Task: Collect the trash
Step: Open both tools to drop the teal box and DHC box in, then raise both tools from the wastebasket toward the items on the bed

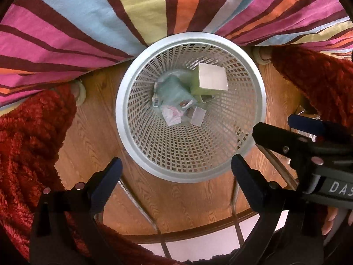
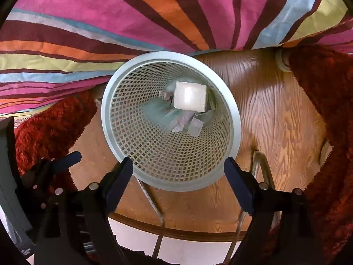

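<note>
- Both pairs of jaws stand wide apart with nothing between them: our left gripper [image 1: 176, 170] and our right gripper [image 2: 178, 170] each hang above the near rim of the wastebasket [image 1: 123, 101], and the right one also shows at the edge of the left wrist view, beside the basket's rim.
- The trash lies at the bottom of the basket: a white box [image 1: 213, 76] sits highest, tilted against the far wall, with a pale green wrapper [image 1: 173, 88], a crumpled pink-and-white paper [image 1: 172, 114] and a small grey card [image 1: 198, 116] beneath and beside it.
- We judge that the step in hand is a drop just finished, or a check of the basket, since neither gripper carries anything.
- The next move, as we read it, calls for turning away from the basket to find more litter; none is plainly visible outside it, though something shiny past the right gripper's fingers is too hidden to name.
- The basket is a round, tapering tub of pale plastic lattice with a smooth, thick rim.
- It stands on a glossy wood-grain floor [image 2: 275, 114].
- Behind the basket hangs a striped cloth [image 1: 88, 22] in pink, maroon, orange, blue and yellow, soft and creased.
- On both sides of the basket lies a shaggy red rug [image 1: 28, 137], deep-piled and likely to snag small scraps.
</note>
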A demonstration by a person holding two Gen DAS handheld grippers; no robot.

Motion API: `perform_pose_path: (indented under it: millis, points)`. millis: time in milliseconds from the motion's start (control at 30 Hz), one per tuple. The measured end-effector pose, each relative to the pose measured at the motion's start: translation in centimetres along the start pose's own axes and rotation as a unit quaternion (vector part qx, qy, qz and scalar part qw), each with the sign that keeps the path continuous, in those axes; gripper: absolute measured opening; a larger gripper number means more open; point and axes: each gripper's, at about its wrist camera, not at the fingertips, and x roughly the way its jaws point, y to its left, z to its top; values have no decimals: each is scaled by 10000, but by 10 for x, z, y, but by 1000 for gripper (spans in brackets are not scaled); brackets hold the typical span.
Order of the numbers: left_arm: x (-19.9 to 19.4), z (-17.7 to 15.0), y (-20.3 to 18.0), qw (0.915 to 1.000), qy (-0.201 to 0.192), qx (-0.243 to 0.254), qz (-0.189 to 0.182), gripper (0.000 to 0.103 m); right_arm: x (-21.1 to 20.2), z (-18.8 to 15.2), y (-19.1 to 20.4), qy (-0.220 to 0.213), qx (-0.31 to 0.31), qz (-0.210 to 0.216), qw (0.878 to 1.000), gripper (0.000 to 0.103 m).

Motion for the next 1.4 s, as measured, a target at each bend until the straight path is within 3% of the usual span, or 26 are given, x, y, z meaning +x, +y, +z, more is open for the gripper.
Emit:
perform_pose_path:
  millis: [200,400,533,700,800,833,867,900,1067,1233,1400]
  points:
    - [-2,-2,0,10000,-73,-25,9,96,-2,-1,-1,-53,37,16,10000,80]
    - [-19,-7,1,9991,-396,-55,-133,96,-15,-6,1,-280,6,-24,9996,80]
    - [-57,-17,-2,9933,-1130,44,-246,96,-40,-16,1,-708,-96,86,9974,80]
    - [-108,-28,-3,9765,-2129,271,-174,96,-88,-30,5,-1425,-382,258,9887,80]
    - [-135,-29,-2,9652,-2594,250,-198,96,-134,-37,8,-2287,-553,424,9710,80]
    - [-156,-26,-1,9555,-2933,234,-198,96,-153,-37,8,-2669,-584,494,9607,80]
    - [-162,-24,-1,9527,-3024,230,-203,96,-168,-37,9,-2968,-604,523,9516,81]
    - [-185,-18,-1,9418,-3348,203,-245,96,-184,-37,9,-3271,-633,538,9413,81]
    - [-248,14,-8,9125,-4063,183,-450,96,-260,-12,20,-4508,-919,505,8864,81]
    - [-283,58,-26,8984,-4369,374,-263,96,-306,22,42,-5150,-1463,387,8437,81]
    - [-293,92,-36,8943,-4459,374,-56,96,-320,58,57,-5252,-1766,329,8318,81]
